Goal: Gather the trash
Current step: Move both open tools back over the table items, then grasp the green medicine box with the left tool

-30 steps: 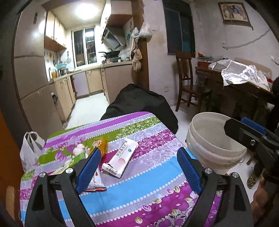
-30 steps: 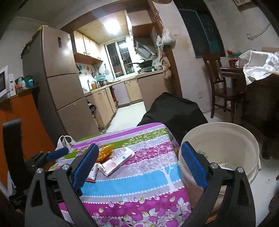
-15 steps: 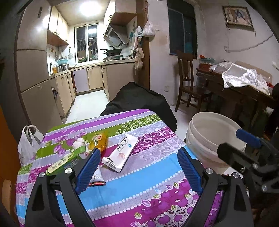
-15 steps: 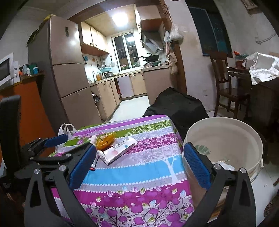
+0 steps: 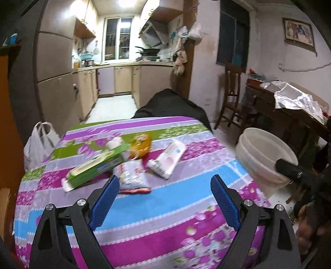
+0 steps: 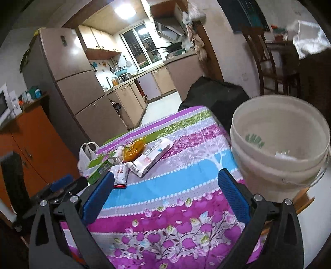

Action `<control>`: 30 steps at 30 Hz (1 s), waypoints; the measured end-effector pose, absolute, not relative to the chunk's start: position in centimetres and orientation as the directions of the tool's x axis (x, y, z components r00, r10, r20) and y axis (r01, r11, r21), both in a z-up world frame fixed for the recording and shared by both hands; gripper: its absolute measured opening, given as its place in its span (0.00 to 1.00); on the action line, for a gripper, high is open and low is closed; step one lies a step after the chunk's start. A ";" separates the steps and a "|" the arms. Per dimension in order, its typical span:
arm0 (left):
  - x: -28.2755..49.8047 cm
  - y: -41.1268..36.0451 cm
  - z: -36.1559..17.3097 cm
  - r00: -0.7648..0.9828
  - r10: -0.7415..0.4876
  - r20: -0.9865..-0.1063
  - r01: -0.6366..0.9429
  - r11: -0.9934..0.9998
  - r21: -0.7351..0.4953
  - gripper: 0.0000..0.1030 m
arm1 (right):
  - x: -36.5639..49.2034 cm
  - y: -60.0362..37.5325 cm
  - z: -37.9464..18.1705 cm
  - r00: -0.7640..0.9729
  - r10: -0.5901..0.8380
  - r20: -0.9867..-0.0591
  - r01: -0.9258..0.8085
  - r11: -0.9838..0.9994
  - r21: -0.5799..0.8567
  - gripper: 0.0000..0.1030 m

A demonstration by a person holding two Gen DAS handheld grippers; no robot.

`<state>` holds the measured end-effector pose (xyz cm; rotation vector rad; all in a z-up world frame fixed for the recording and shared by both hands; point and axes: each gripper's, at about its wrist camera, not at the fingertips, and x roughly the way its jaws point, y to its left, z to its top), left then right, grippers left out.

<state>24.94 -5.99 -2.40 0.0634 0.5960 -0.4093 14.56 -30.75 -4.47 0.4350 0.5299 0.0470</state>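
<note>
On tablecloth (image 5: 157,209), trash pile (image 5: 132,163) sits just ahead of L gripper (image 5: 165,186); both grippers wide open, empty. We straddle one packet (image 5: 132,178) w/ L, close, then bucket (image 6: 279,144) beside R gripper (image 6: 165,182).

white box (image 6: 152,157) print blurred, bucket (image 6: 277,163) green mark unreadable (nothing legible)

A small kitchen sits at the back, with a bright ceiling light (image 5: 122,2), a window (image 5: 118,37) and tan cupboards (image 5: 124,79). The floor (image 5: 112,109) is pale. A wooden chair (image 5: 232,97) stands by the white wall (image 5: 266,58), where a framed picture (image 5: 298,33) hangs. A tall fridge (image 6: 70,82) stands beside an orange cabinet (image 6: 35,142).
</note>
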 end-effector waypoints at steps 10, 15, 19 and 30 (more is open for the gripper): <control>26.0 3.7 -6.2 0.735 -0.209 -0.645 0.251 0.968 -0.027 0.86 | 12.9 -30.3 -5.8 0.820 0.045 -0.571 0.141 0.950 0.278 0.90; 26.6 7.7 -8.4 0.716 -0.173 -0.676 0.212 0.977 -0.025 0.80 | 12.7 -30.8 -7.2 0.795 0.058 -0.603 0.154 0.943 0.294 0.71; 28.8 8.5 -8.4 0.691 -0.272 -0.670 0.317 0.947 -0.057 0.78 | 14.0 -29.8 -8.2 0.762 0.080 -0.643 0.140 0.949 0.284 0.61; 42.5 5.5 -9.6 0.496 -0.444 -0.747 0.730 0.678 0.082 0.80 | 14.5 -26.5 -8.4 0.728 0.126 -0.674 0.107 0.950 0.292 0.61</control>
